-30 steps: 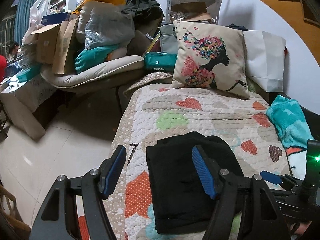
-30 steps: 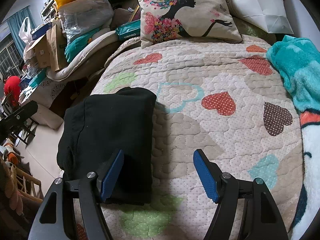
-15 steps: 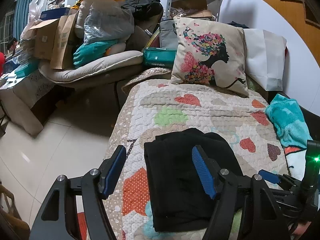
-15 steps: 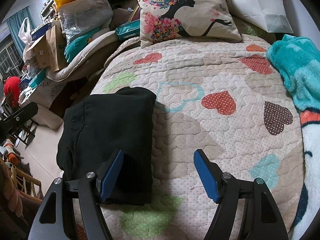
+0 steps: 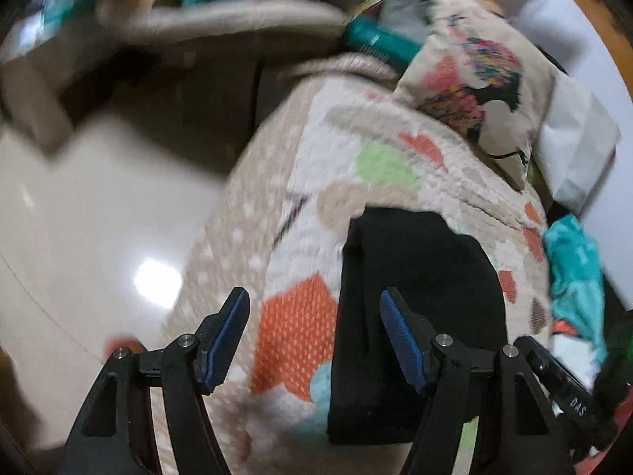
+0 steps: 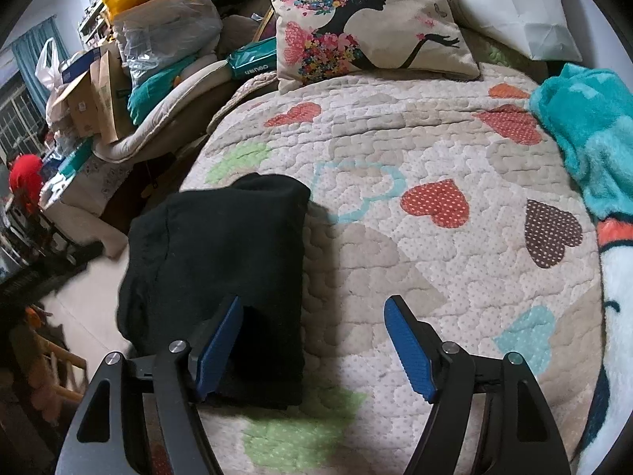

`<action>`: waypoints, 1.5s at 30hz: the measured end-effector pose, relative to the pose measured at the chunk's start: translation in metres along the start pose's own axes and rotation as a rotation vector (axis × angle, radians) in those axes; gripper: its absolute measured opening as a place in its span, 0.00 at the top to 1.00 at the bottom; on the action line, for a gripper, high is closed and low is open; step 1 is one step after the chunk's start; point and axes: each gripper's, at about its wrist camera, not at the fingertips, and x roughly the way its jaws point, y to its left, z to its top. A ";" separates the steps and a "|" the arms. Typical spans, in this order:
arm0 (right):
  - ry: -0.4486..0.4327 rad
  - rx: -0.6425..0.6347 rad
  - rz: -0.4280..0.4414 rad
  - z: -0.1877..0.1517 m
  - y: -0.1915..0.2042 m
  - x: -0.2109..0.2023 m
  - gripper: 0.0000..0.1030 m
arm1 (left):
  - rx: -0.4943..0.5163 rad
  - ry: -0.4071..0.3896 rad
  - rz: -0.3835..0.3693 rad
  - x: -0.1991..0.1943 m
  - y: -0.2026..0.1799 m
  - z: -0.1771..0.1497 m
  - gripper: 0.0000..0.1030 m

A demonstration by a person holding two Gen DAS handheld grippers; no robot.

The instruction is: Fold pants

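Note:
The black pants [image 6: 221,273] lie folded into a compact rectangle on the heart-patterned quilt [image 6: 415,245], near its left edge. They also show in the left wrist view [image 5: 415,297]. My left gripper [image 5: 314,336] is open and empty, above the quilt just left of the pants. My right gripper [image 6: 312,344] is open and empty, its left finger over the near right corner of the pants. The left wrist view is blurred by motion.
A floral pillow [image 6: 364,23] and a white bag [image 6: 510,8] sit at the head of the bed. A teal blanket [image 6: 593,138] lies at the right edge. A cluttered chair with boxes and bags [image 6: 138,59] stands left, over pale floor tiles [image 5: 99,237].
My left gripper has swung left and tilted down, blurring its view; the pants now sit to its right. The right gripper and the pants have barely moved.

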 end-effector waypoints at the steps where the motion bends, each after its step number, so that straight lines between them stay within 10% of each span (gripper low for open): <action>1: 0.015 0.015 0.029 0.006 -0.001 0.002 0.24 | -0.027 0.037 -0.035 0.007 0.006 -0.001 0.34; 6: 0.099 0.109 0.149 0.030 -0.010 0.035 0.24 | -0.073 0.185 -0.193 0.046 0.005 -0.011 0.34; 15: 0.231 0.265 0.389 0.043 -0.016 0.101 0.22 | -0.012 0.135 -0.266 0.062 -0.020 -0.004 0.14; 18: 0.232 0.266 0.424 0.045 -0.012 0.107 0.22 | 0.054 0.148 -0.268 0.061 -0.036 -0.004 0.36; 21: 0.239 0.240 0.414 0.046 -0.006 0.105 0.36 | 0.069 0.147 -0.263 0.058 -0.040 -0.003 0.58; 27: 0.216 0.173 0.389 0.053 0.006 0.087 0.53 | 0.082 0.115 -0.270 0.047 -0.049 0.001 0.64; 45: 0.084 0.083 0.317 0.112 0.007 0.048 0.57 | 0.105 0.087 -0.308 0.044 -0.096 0.056 0.66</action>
